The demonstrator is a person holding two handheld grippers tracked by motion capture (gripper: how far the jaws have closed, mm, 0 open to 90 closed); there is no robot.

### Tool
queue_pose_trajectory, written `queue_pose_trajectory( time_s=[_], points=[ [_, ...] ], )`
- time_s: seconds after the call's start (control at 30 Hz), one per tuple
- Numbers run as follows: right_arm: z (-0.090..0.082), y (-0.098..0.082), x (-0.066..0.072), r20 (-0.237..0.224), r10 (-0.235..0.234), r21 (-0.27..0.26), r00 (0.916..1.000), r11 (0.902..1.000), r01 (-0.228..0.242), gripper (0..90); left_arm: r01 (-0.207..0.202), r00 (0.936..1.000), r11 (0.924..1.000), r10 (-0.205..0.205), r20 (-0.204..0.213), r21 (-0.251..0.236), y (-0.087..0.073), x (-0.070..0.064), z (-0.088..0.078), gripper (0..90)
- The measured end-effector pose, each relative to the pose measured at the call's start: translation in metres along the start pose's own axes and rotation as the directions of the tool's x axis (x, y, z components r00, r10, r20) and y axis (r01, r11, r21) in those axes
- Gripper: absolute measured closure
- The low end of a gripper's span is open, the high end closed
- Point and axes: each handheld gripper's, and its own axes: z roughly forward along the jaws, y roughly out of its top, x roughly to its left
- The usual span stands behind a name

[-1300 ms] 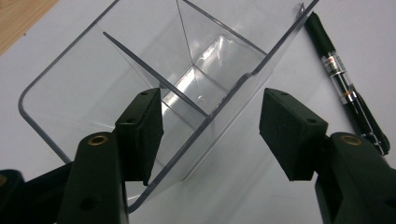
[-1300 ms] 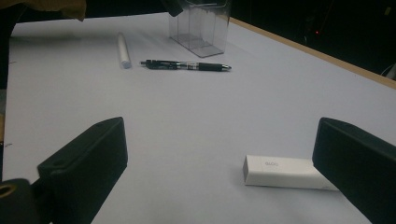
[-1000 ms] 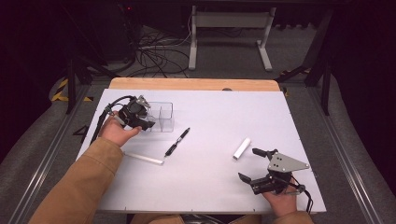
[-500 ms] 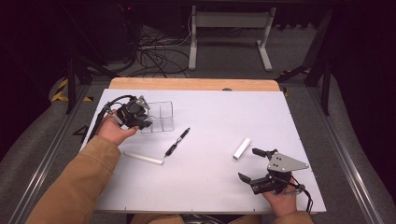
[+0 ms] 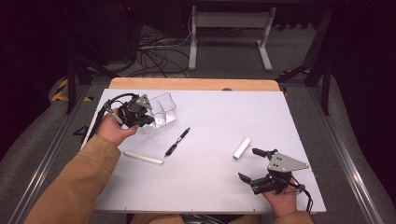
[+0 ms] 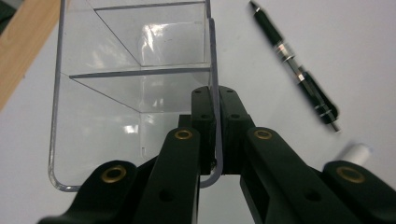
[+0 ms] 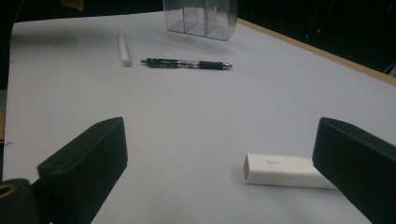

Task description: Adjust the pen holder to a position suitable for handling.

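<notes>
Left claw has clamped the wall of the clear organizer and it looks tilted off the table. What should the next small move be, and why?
Probably keep lifting the clear organizer a little and bring it toward the table's middle. The left claw is shut on one thin wall, the box hangs tilted, and the black pen, white stick and white eraser lie loose nearer the centre. The right claw rests open by the eraser.

- Clear organiser [image 5: 161,111]: colourless, see-through.
- Pen [image 5: 177,141] beside the organiser: black, silver bands.
- Stick [image 5: 143,158]: white.
- Eraser [image 5: 241,148], farther from the organiser: white.
- Table [image 5: 219,116]: white, wooden far edge.
- Sleeve [image 5: 79,182]: tan.
</notes>
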Motion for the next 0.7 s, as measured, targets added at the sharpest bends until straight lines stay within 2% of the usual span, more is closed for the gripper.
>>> queue_pose_trajectory(
  time_s=[0.1, 0.13, 0.2, 0.23, 0.27, 0.3, 0.33, 0.37, 0.4, 0.43, 0.6, 0.63, 0.67, 0.7],
  points=[
    [0.000, 0.000, 0.000, 0.002, -0.001, -0.003, 1.0000, 1.0000, 0.001, 3.7, -0.036, 0.9991, 0.9983, 0.037, 0.019, -0.046, 0.011, -0.007, -0.009, 87.1],
    [-0.001, 0.000, 0.000, 0.003, -0.001, -0.004, 1.0000, 1.0000, 0.001, 3.7, -0.066, 0.9970, 0.9955, 0.068, 0.035, -0.069, 0.021, -0.013, -0.011, 87.1],
    [-0.001, 0.000, 0.000, 0.003, -0.001, -0.006, 1.0000, 1.0000, 0.001, 3.7, -0.098, 0.9932, 0.9919, 0.103, 0.055, -0.081, 0.032, -0.019, -0.009, 87.1],
    [-0.001, 0.000, 0.000, 0.003, -0.001, -0.006, 1.0000, 1.0000, 0.001, 3.7, -0.098, 0.9932, 0.9919, 0.103, 0.055, -0.081, 0.032, -0.019, -0.009, 87.1],
    [-0.002, 0.000, 0.000, 0.003, 0.001, -0.005, 1.0000, 1.0000, -0.001, 3.7, -0.134, 0.9876, 0.9872, 0.140, 0.069, -0.085, 0.044, -0.025, -0.006, 87.1],
    [-0.002, 0.001, 0.000, 0.004, -0.001, -0.008, 1.0000, 1.0000, 0.001, 3.7, -0.149, 0.9847, 0.9851, 0.156, 0.078, -0.086, 0.050, -0.028, -0.003, 87.1],
    [-0.003, 0.001, 0.000, 0.005, -0.001, -0.009, 1.0000, 1.0000, 0.001, 3.7, -0.149, 0.9847, 0.9851, 0.156, 0.078, -0.086, 0.050, -0.028, -0.003, 87.1],
    [-0.003, 0.001, -0.001, 0.007, -0.003, -0.011, 1.0000, 0.9999, 0.003, 3.7, -0.176, 0.9780, 0.9799, 0.185, 0.096, -0.093, 0.062, -0.033, 0.002, 87.1],
    [-0.003, 0.001, -0.001, 0.007, -0.003, -0.011, 1.0000, 0.9999, 0.003, 3.7, -0.176, 0.9780, 0.9799, 0.185, 0.096, -0.093, 0.062, -0.033, 0.002, 87.1],
    [-0.004, 0.000, -0.002, 0.006, 0.000, -0.014, 1.0000, 0.9999, 0.000, 3.7, -0.200, 0.9712, 0.9750, 0.210, 0.113, -0.098, 0.072, -0.038, 0.007, 87.1],
    [-0.008, 0.000, -0.003, 0.009, 0.004, -0.026, 1.0000, 0.9997, -0.004, 3.6, -0.250, 0.9528, 0.9625, 0.264, 0.150, -0.105, 0.094, -0.049, 0.022, 87.1],
    [-0.008, 0.000, -0.003, 0.009, 0.004, -0.026, 1.0000, 0.9997, -0.004, 3.6, -0.250, 0.9528, 0.9625, 0.264, 0.150, -0.105, 0.094, -0.049, 0.022, 87.1],
    [-0.009, 0.000, -0.004, 0.010, 0.005, -0.027, 0.9999, 0.9996, -0.005, 3.6, -0.263, 0.9476, 0.9592, 0.277, 0.159, -0.103, 0.098, -0.051, 0.026, 87.1],
    [-0.010, -0.001, -0.005, 0.009, 0.006, -0.031, 0.9999, 0.9995, -0.006, 3.6, -0.287, 0.9382, 0.9529, 0.300, 0.172, -0.097, 0.106, -0.057, 0.033, 87.1]
  ],
)
